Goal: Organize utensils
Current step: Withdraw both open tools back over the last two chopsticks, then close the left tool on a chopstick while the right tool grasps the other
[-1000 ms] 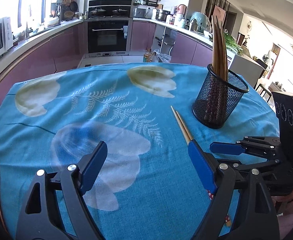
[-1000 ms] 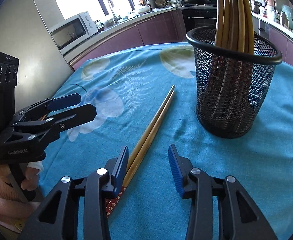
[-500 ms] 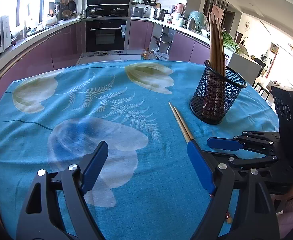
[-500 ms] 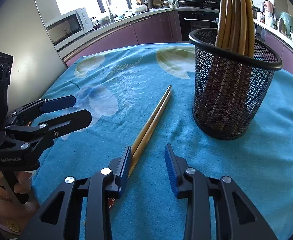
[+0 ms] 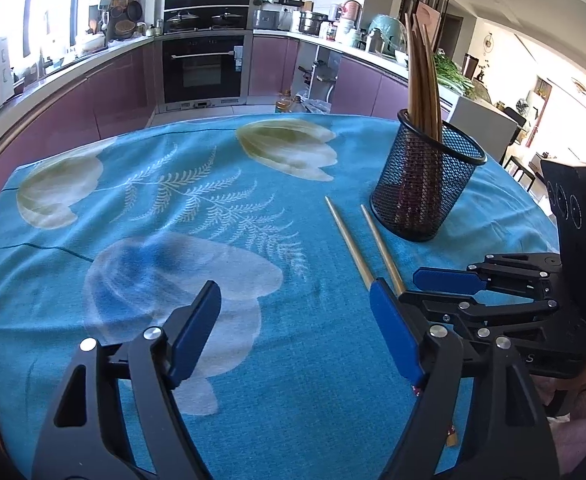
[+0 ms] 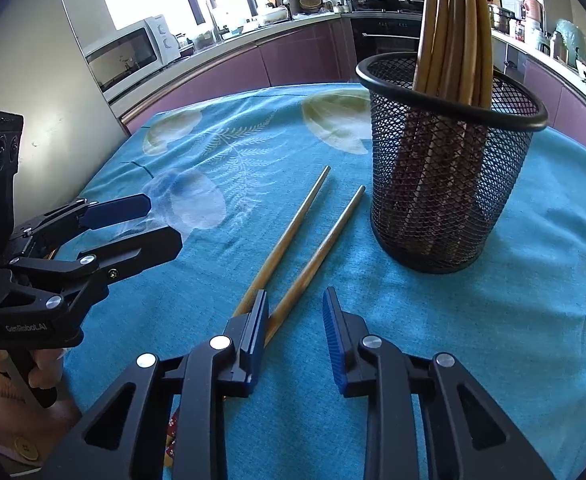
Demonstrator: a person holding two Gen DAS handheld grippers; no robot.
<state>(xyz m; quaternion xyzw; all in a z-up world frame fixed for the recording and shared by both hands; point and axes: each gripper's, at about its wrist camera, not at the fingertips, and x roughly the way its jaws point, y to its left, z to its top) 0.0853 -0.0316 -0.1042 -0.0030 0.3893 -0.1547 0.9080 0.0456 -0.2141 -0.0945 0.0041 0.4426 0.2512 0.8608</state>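
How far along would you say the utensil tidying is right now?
Mostly done: several chopsticks already stand in the mesh holder. In hand: the right gripper has been closing around the two loose chopsticks, not yet clamped. Left: lifting them into the holder.

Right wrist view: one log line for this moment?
right gripper: open, closing | loose chopsticks: on tablecloth, splayed | mesh holder: upright | left gripper: open, empty

A teal tablecloth (image 6: pixel 513 320) of matt, finely napped cloth is covering the table. Two smooth wooden chopsticks (image 6: pixel 313 236) are lying on it, catching a dull sheen. The black wire-mesh holder (image 6: pixel 449 176) is looking like matt metal. The gripper fingers (image 6: pixel 335 336) are showing ribbed blue pads on matt black plastic.
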